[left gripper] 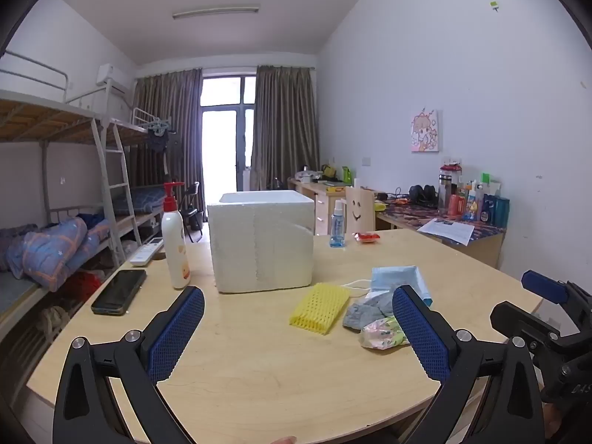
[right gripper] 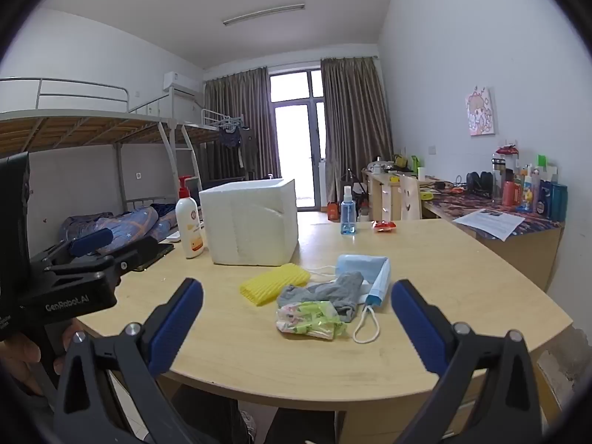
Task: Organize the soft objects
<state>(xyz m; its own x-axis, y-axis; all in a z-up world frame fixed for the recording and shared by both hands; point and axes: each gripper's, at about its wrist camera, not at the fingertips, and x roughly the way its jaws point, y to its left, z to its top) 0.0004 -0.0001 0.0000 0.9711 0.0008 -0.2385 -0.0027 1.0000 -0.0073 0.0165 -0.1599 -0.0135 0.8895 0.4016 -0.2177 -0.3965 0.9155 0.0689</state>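
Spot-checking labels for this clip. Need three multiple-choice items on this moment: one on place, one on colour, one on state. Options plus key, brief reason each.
1. Where does the yellow foam net lie?
A. inside the white box
B. on the table in front of the white box
C. on the bunk bed

2. What colour is the face mask?
A. light blue
B. red
C. black

3. How do the two grippers stand?
A. both shut on cloth
B. left open, right shut
C. both open, holding nothing

Key: 1 B, it sits on the table just before the white box. 2 A, its pleated cloth is light blue. 3 C, left gripper and right gripper show wide gaps with nothing between.
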